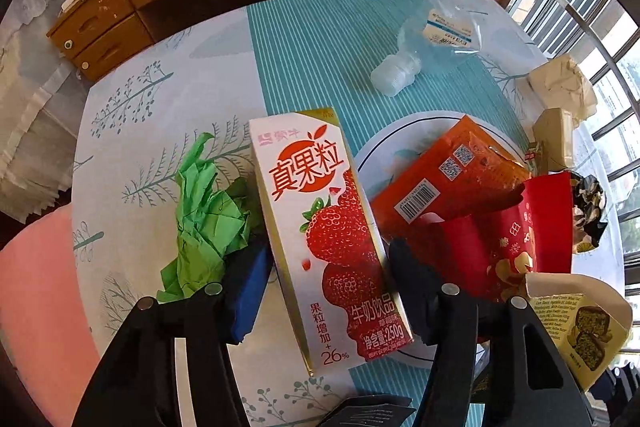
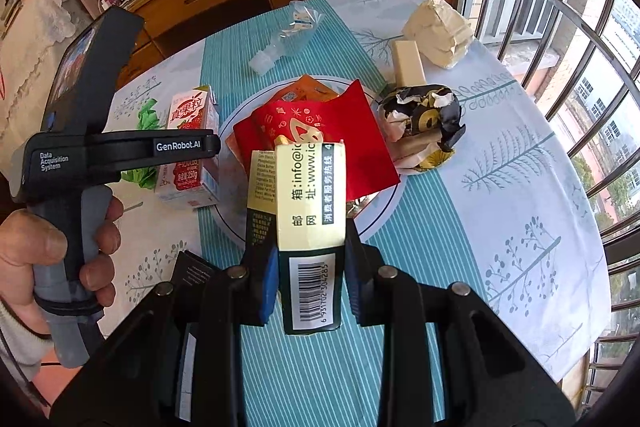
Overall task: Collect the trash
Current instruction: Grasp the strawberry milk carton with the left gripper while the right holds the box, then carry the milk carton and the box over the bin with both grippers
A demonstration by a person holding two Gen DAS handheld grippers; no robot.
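On the table (image 2: 520, 147) lie one milk carton (image 1: 320, 227), one green paper wad (image 1: 204, 215), one crushed bottle (image 1: 432, 43), and one plate (image 2: 384, 203) bearing two red packets (image 2: 320, 131). Left gripper (image 1: 320, 287) straddles the carton, whether gripping I cannot tell; right gripper (image 2: 310, 283) is clamped on one box (image 2: 310, 219).

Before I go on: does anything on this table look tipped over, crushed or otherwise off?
The clear plastic bottle lies on its side, squashed flat, on the striped runner behind the plate. The strawberry milk carton lies flat between the left gripper fingers. No liquid shows. The rest is crumpled paper and wrappers.
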